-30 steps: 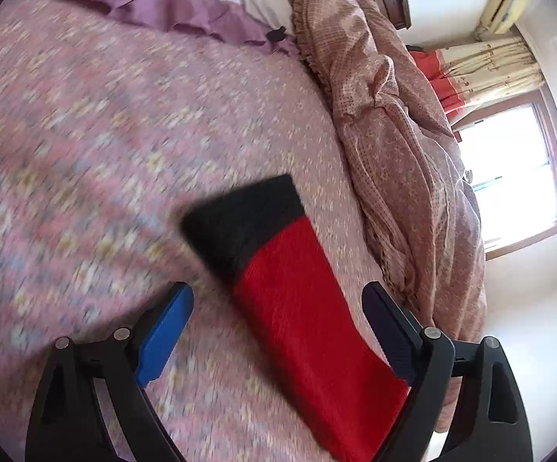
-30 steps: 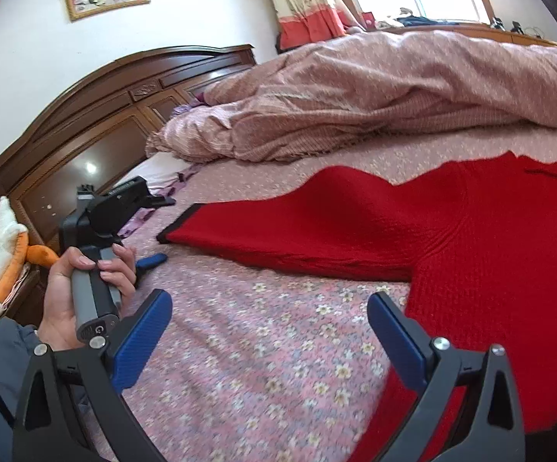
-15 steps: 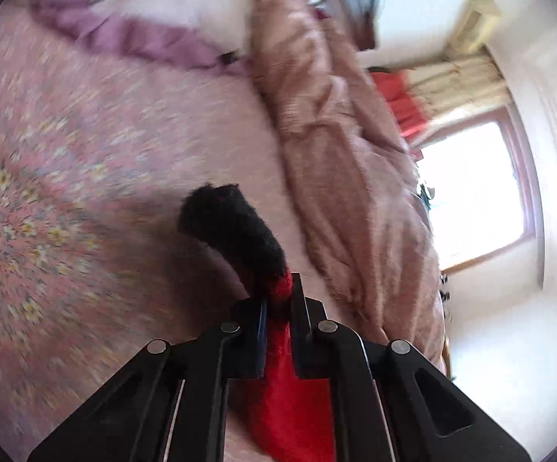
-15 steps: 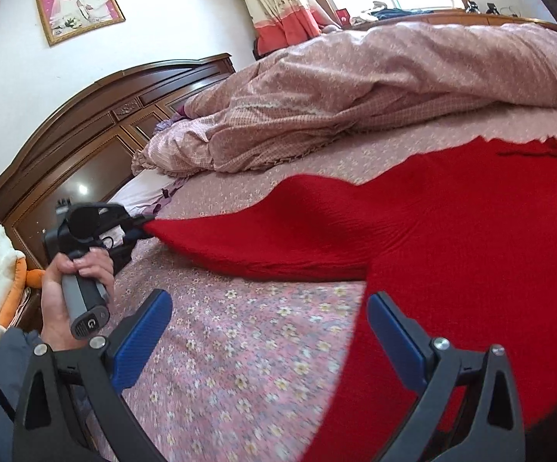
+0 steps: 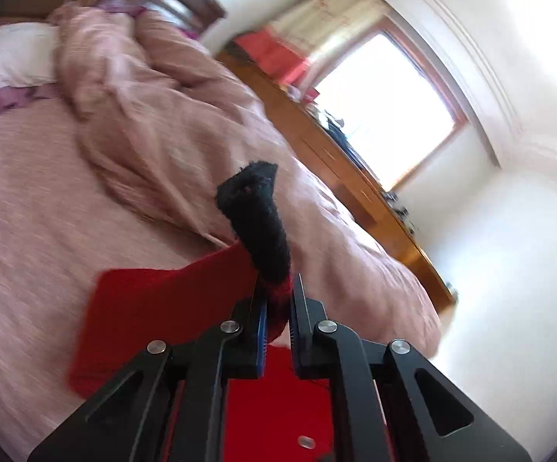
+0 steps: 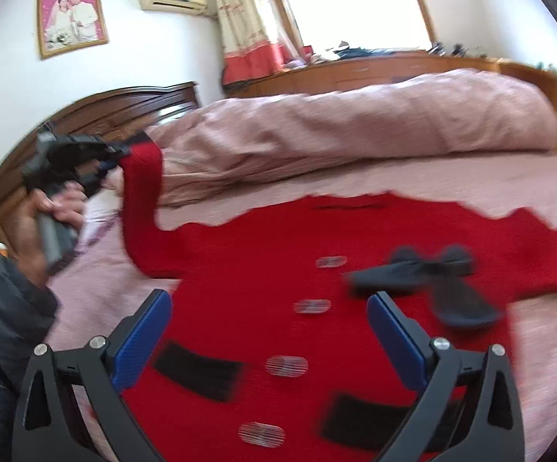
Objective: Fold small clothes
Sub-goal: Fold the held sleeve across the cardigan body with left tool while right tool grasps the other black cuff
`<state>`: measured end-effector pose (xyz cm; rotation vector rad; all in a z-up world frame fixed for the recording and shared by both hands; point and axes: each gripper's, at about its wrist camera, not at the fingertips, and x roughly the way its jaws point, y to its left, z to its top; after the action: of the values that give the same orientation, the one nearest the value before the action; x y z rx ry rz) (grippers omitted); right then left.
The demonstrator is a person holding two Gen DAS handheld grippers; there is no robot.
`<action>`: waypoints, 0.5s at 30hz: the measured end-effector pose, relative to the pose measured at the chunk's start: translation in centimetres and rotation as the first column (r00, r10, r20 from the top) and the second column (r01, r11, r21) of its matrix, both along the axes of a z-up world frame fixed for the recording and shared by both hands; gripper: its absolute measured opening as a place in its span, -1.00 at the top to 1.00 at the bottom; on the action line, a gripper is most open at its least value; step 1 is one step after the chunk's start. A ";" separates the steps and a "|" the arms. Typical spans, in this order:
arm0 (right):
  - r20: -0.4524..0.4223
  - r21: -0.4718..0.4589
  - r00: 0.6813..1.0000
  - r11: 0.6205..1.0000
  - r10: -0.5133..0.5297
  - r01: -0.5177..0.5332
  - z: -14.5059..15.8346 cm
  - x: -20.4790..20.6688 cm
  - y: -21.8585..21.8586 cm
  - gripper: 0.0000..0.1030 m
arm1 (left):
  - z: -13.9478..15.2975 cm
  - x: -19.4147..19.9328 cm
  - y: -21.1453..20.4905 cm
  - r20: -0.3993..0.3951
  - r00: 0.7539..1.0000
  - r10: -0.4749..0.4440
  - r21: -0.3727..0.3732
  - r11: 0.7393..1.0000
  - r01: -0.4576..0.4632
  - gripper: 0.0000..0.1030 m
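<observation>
A small red cardigan (image 6: pixel 278 281) with black trim, a black bow (image 6: pixel 428 269) and several silver buttons lies spread on the bed. My left gripper (image 5: pixel 277 300) is shut on its sleeve near the black cuff (image 5: pixel 257 219) and holds it lifted in the air. The right wrist view shows that left gripper (image 6: pixel 118 152) at the left with the red sleeve (image 6: pixel 141 200) hanging from it. My right gripper (image 6: pixel 268 321) is open and empty, hovering over the cardigan's front.
A bunched pink duvet (image 6: pixel 336 134) lies along the far side of the bed. The dark wooden headboard (image 6: pixel 124 107) is at the left. A wooden dresser (image 6: pixel 374 71) stands under the window. The floral sheet (image 5: pixel 20 200) surrounds the cardigan.
My left gripper closed on the sleeve and lifted it up off the bed, swinging it toward the body. My right gripper moved over the cardigan's front, still open.
</observation>
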<state>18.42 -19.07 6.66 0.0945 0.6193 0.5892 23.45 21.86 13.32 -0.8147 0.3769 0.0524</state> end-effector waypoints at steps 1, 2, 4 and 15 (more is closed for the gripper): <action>0.003 -0.023 0.999 0.999 -0.032 0.032 -0.3 0.5 -1.8 -1.00 | 0.4 0.7 -2.4 0.003 1.000 -0.028 0.022 0.999 0.028 0.94; 0.003 -0.033 0.999 0.998 -0.051 0.051 -0.6 0.8 -3.1 -1.00 | 0.7 1.2 -4.2 0.003 0.999 -0.049 0.042 0.998 0.049 0.94; 0.004 -0.034 0.995 0.994 -0.102 0.102 -1.4 1.3 -5.9 -1.00 | 1.1 2.6 -9.0 -0.001 0.995 -0.101 0.096 0.990 0.100 0.94; -0.272 0.258 0.930 0.912 -0.247 0.318 -6.8 3.3 -16.4 -1.00 | -8.0 7.9 -29.2 -0.286 0.888 -0.361 0.272 0.858 0.436 0.66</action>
<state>21.73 -35.44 -0.18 0.5384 0.7267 0.3848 31.39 -7.32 5.37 -0.3836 0.7293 -0.1819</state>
